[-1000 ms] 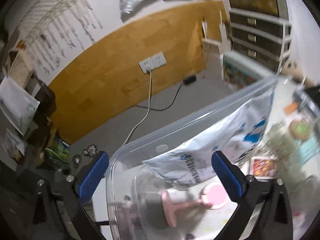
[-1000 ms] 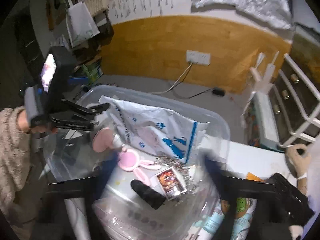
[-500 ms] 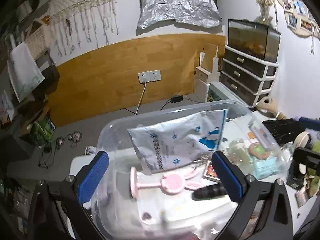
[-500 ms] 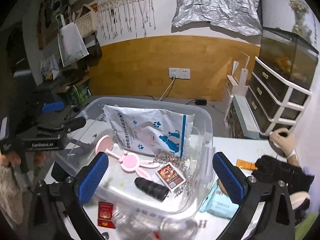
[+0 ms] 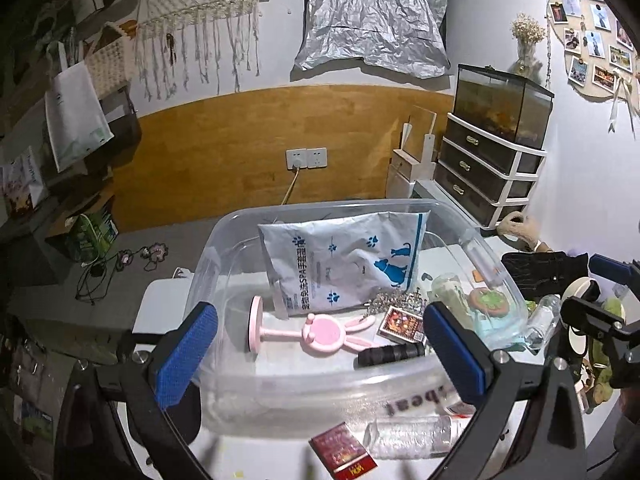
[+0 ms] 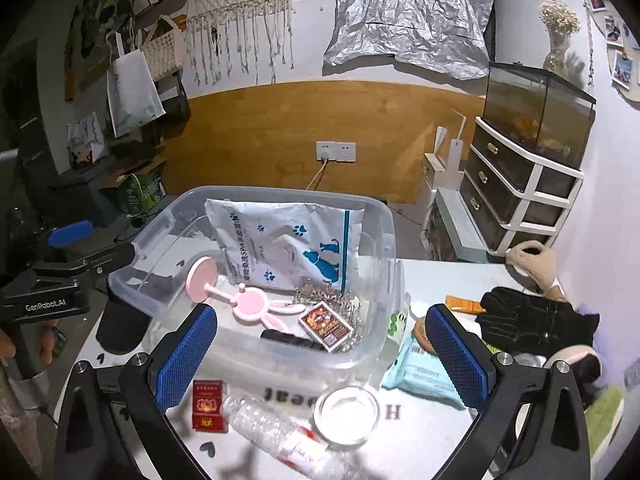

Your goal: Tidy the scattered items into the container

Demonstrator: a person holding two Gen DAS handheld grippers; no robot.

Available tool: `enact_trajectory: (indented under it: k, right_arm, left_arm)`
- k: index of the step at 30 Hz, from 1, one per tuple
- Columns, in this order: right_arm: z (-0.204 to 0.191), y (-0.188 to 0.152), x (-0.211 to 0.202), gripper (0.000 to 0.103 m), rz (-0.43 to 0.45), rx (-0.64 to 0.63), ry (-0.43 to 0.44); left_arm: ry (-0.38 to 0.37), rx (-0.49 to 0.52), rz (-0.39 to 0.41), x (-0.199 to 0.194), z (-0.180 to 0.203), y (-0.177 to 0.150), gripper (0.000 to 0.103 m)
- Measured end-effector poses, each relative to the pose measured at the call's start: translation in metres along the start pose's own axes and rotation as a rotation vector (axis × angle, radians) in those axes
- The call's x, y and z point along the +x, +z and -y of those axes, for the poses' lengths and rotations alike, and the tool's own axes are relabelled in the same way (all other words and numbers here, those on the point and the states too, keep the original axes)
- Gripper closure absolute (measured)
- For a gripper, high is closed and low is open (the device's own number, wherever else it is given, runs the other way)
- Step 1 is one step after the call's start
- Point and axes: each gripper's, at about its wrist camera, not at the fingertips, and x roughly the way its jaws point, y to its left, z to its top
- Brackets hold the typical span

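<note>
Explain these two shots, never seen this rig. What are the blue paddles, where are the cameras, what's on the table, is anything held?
There is no robot arm: a person holds a two-finger gripper in each hand, and each gripper carries a fisheye camera that looks forward along its fingers. The blue paddles are the finger pads.

One picture is from the left gripper, the other from the right gripper. Both are open and hold nothing. In the right view the left gripper also shows at the left edge.

On the white table stands a clear plastic bin. In it are a pet-print bag, a pink bunny stand, a card box and a black cylinder.

Outside the bin lie a red box, a clear bottle, a glass jar, a light-blue pack and black gloves.
</note>
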Motion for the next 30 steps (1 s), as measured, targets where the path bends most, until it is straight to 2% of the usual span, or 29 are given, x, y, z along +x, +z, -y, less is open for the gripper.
enact_trajectory:
  k: [13,17,19,22,25,26,30]
  right_arm:
    - [0.029,-0.029,-0.032,0.0,0.017,0.097,0.022]
    - [0.033,-0.039,-0.037,0.0,0.005,0.071,0.02]
    - [0.033,-0.045,-0.042,0.0,0.029,0.051,0.03]
    - [0.033,-0.055,-0.054,0.0,0.096,0.006,0.097]
    - [0.031,-0.061,-0.061,0.0,0.125,-0.04,0.073]
    - [0.032,-0.062,-0.06,0.0,0.123,-0.043,0.061]
    - [0.038,-0.067,-0.048,0.0,0.02,-0.041,0.039]
  left_arm:
    - [0.051,0.007,0.012,-0.032,0.032,-0.037,0.0]
    - [0.043,-0.016,0.017,-0.038,0.043,-0.046,0.0]
    - [0.037,-0.03,0.017,-0.04,0.047,-0.05,0.0]
    - [0.05,-0.027,0.04,-0.044,0.055,-0.057,0.0]
    - [0.061,-0.029,0.058,-0.049,0.061,-0.062,0.0]
    - [0.059,-0.036,0.06,-0.05,0.064,-0.064,0.0]
    - [0.055,-0.05,0.043,-0.05,0.069,-0.071,0.0]
